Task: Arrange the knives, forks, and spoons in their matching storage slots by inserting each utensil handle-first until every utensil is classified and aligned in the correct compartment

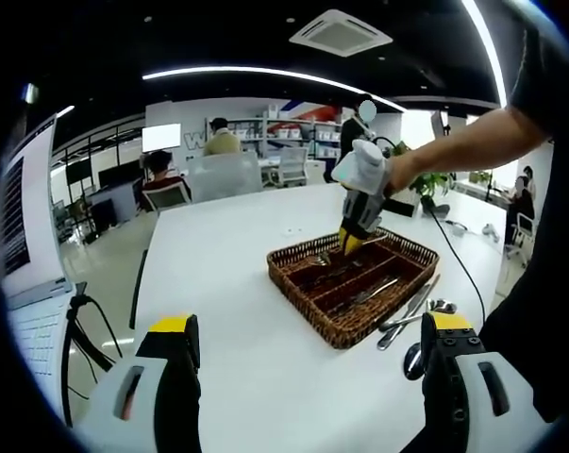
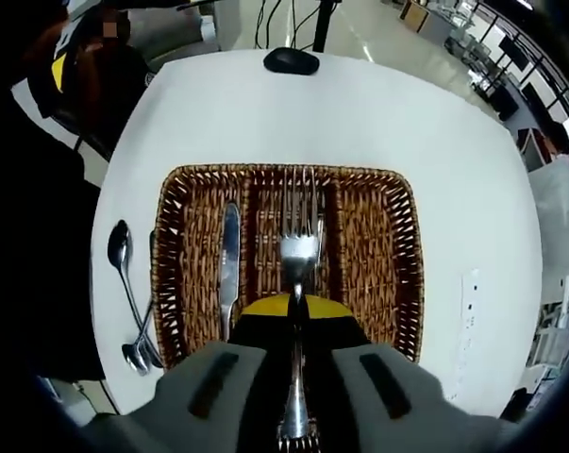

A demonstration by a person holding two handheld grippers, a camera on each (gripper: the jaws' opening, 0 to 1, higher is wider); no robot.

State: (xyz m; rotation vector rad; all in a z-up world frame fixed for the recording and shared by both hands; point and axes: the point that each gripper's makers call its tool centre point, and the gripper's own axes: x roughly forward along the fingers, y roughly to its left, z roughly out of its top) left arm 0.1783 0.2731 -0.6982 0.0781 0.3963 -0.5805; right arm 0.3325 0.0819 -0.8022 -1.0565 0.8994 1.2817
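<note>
The right gripper [image 2: 296,307] is clamped on a metal fork [image 2: 298,253], its yellow-tipped jaws pinching the neck just below the tines. The tines point toward twelve o'clock in the right gripper view and the handle runs back between the jaws toward six. The fork hangs over the middle compartment of a wicker tray [image 2: 402,198], where other forks [image 2: 301,193] already lie. A table knife [image 2: 229,255] rests lengthwise in the compartment at nine o'clock of the fork; the compartment at three o'clock looks bare. Outside the tray, at about eight o'clock on the white table [image 2: 359,104], lie spoons [image 2: 128,283], bowls and handles overlapping.

In the left gripper view the left gripper [image 1: 312,354] hangs well back from the tray with its jaws spread wide and nothing between them, and the right gripper shows at one o'clock, nose down into the tray.

The fork is likely stiff, light and slick: polished steel gives smooth pads little friction, so it may pivot if pinched at one narrow point. A hold at the flat neck, as here, or mid-handle should keep it from swinging. The spoons look harder, lying flat and crossed on a hard top; taking one by the handle end clear of its neighbours seems safest.
</note>
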